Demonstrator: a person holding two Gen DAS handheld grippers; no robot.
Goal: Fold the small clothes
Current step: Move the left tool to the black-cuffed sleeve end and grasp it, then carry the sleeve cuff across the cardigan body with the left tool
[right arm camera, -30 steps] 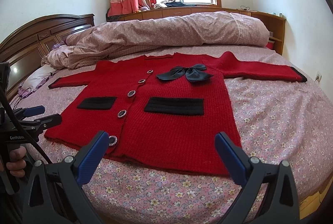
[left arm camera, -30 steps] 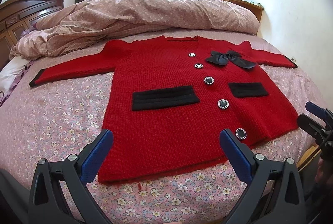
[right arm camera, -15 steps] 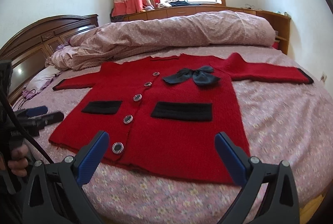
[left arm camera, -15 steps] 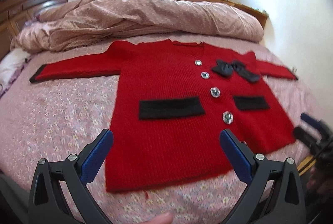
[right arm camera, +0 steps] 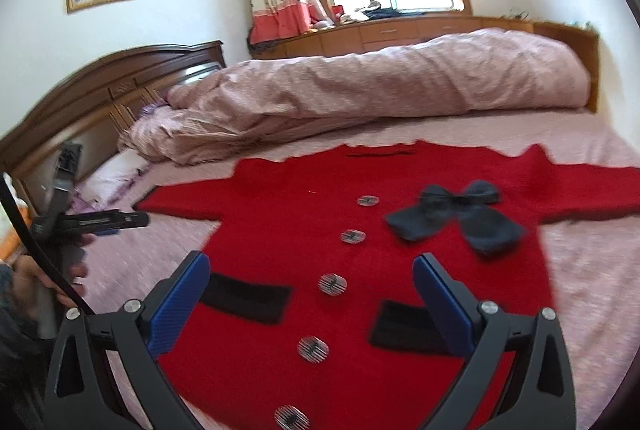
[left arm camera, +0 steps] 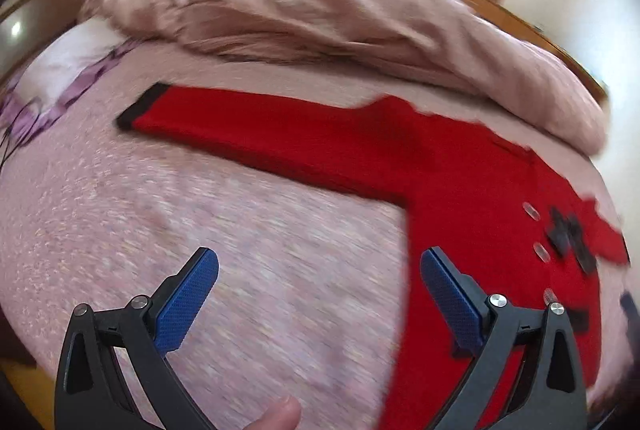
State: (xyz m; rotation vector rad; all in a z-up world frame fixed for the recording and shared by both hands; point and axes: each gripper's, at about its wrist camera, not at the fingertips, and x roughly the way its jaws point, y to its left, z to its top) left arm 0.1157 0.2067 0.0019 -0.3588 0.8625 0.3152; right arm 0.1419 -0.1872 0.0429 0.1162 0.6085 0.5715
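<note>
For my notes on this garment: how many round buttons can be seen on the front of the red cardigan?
5, in one line down the front of the red knitted cardigan: the top button, second, third, fourth, and the lowest at the hem. None seems hidden.

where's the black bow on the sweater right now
In the right wrist view the bow lies flat on the red sweater, upper right of the chest, just right of the top buttons, below the neckline.

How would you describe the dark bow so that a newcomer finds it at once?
Start at the bed and find the red cardigan spread flat on it. The dark bow lies on its chest, right of the buttons: the only soft, winged shape, unlike the flat black pocket bands.
</note>
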